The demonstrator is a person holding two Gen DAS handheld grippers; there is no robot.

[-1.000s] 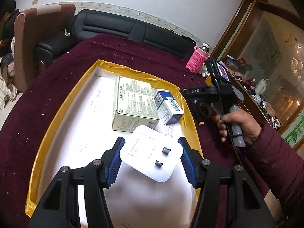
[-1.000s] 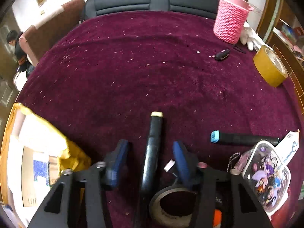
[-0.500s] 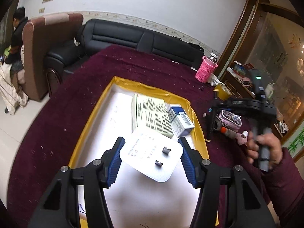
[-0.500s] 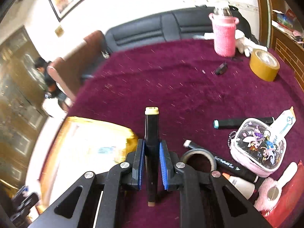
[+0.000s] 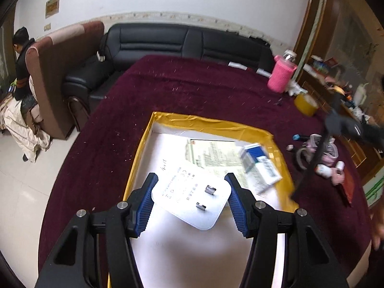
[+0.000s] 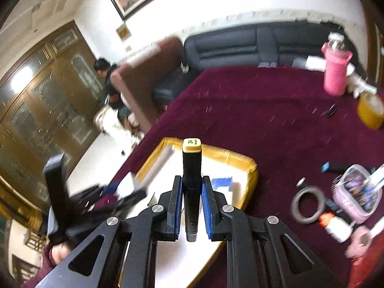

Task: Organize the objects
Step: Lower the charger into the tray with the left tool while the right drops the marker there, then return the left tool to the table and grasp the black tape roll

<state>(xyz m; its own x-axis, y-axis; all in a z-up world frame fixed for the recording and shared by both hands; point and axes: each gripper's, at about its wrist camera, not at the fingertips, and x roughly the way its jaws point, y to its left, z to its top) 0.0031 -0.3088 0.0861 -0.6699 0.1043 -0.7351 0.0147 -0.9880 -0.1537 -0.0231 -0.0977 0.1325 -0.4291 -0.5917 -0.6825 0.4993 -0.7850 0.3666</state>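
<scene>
The sorting looked partly done. A shallow tray (image 5: 211, 123) with a yellow-taped rim lay on the maroon desk (image 5: 192, 91), and it already held two things at its far right: a flat green-and-white box (image 5: 211, 153) and, lying partly on top of that, a smaller blue-and-white box (image 5: 260, 165). The rest of the tray floor was bare white.

Two more items were on their way. The left gripper (image 5: 192, 201) had its jaws about half open, closed onto the sides of a white charger (image 5: 189, 199), prongs facing up, held above the near part of the tray. The right gripper (image 6: 191, 201) had its jaws almost fully together, clamping a black marker (image 6: 191, 180) with a cream cap that stuck out beyond the fingertips; in the right wrist view it hung over the tray's near right side.

Plenty still waited outside the tray, judging by the clutter on the right of the desk: a blue-capped marker (image 6: 336, 166), a grey tape ring (image 6: 308, 206), a clear cartoon-printed case (image 6: 360, 196), a small white bottle (image 6: 336, 225) and a pink fluffy item (image 6: 360, 240) I could not identify. Farther off stood a pink cup (image 5: 282, 76) and a yellow tape roll (image 5: 306, 103); whether those belonged to the job was unclear.
</scene>
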